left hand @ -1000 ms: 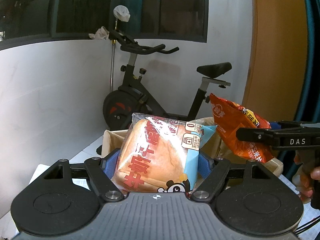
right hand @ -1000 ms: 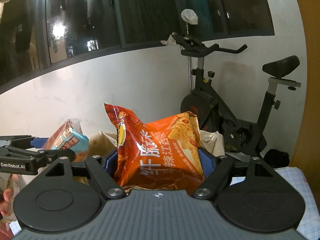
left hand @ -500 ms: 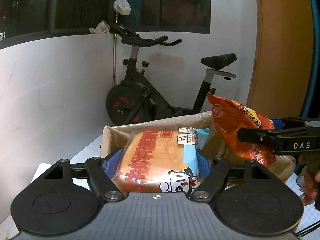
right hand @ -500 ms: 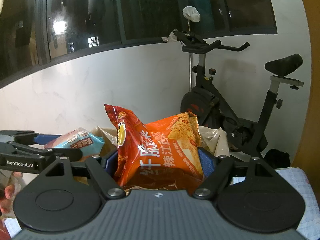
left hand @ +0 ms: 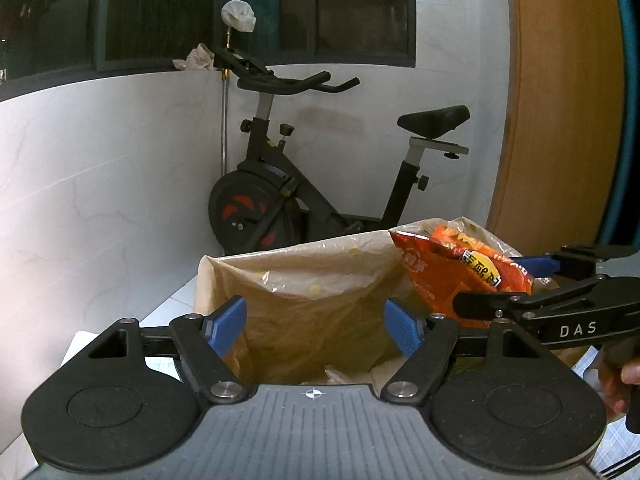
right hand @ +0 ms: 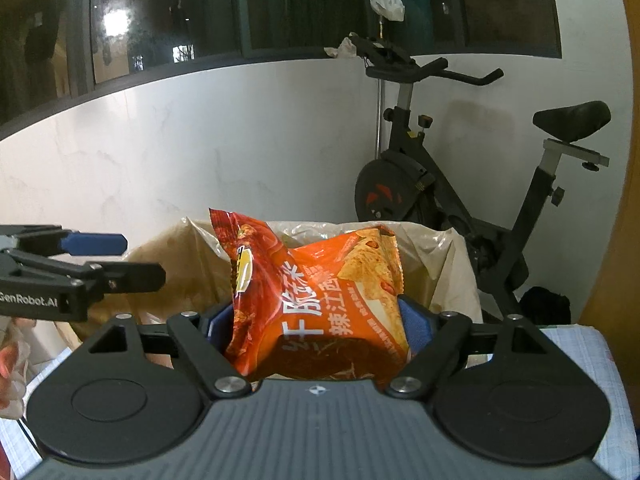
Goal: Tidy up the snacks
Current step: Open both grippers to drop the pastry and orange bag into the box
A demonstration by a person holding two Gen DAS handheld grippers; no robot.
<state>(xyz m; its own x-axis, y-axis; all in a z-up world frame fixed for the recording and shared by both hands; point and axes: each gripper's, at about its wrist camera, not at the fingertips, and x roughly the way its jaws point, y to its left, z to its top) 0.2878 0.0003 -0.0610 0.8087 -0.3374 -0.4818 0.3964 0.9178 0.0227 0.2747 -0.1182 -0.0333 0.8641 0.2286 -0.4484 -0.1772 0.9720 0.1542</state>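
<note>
My left gripper (left hand: 315, 308) stands open and empty over the mouth of a bin lined with a tan plastic bag (left hand: 304, 280). The bread pack is out of sight. An orange snack bag (right hand: 320, 300) stands upright between the blue pads of my right gripper (right hand: 316, 320), which still touch it while the jaws are opening. It hangs over the lined bin's (right hand: 440, 264) right half. In the left wrist view the right gripper (left hand: 496, 282) comes in from the right with the orange bag (left hand: 448, 276). The left gripper (right hand: 140, 260) shows at the left of the right wrist view.
A black exercise bike (left hand: 320, 184) stands behind the bin against the white wall. A wooden door (left hand: 560, 100) is on the right. A blue-checked cloth (right hand: 580, 344) covers the surface to the right. A person's hand (left hand: 628, 376) holds the right gripper's handle.
The bread pack left my left gripper's jaws and dropped from view into the lined bin. My right gripper came a little lower over the bin with the orange bag.
</note>
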